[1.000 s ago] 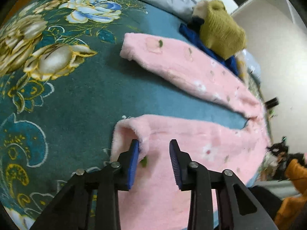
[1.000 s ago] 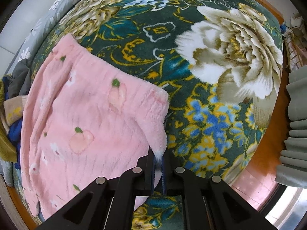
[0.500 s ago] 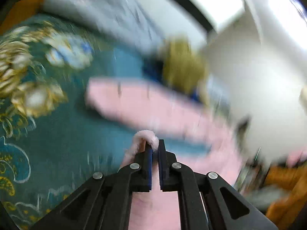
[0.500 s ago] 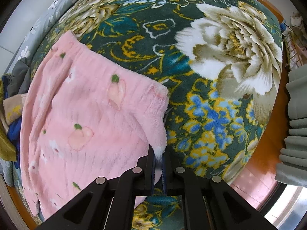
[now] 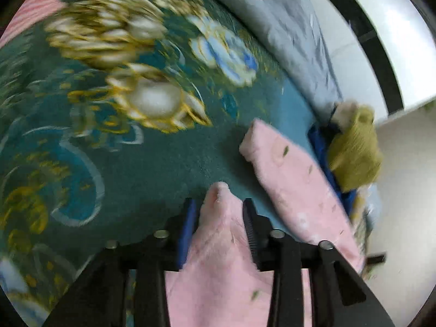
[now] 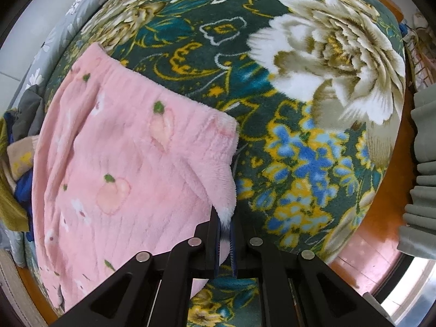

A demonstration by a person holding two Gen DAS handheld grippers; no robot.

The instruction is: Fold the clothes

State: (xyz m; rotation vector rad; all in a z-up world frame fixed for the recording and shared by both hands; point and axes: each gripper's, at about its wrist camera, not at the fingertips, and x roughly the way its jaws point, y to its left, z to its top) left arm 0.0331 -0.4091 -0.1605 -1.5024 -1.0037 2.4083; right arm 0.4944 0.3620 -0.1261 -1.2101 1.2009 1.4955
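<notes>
A pink fleece pair of trousers with a fruit print lies on a dark green floral blanket (image 5: pixel 152 163). In the left wrist view one leg (image 5: pixel 294 185) lies flat toward the right, and the other leg's end (image 5: pixel 220 218) sits between the jaws of my left gripper (image 5: pixel 219 218), which stand apart around the cloth. In the right wrist view the waist part of the trousers (image 6: pixel 114 163) spreads to the left, and my right gripper (image 6: pixel 224 229) is shut on its near corner, which is lifted.
A pile of clothes, an olive knit (image 5: pixel 354 150) over a blue one (image 5: pixel 318 141), lies at the blanket's far side beside a grey floral quilt (image 5: pixel 294 41). The same pile shows at the left edge of the right wrist view (image 6: pixel 16 163). Grey curtains (image 6: pixel 419 179) hang at right.
My left gripper closed on the leg end, swung it up and over toward the other leg, and its jaws have now parted. My right gripper has stayed shut on the waist corner, almost still.
</notes>
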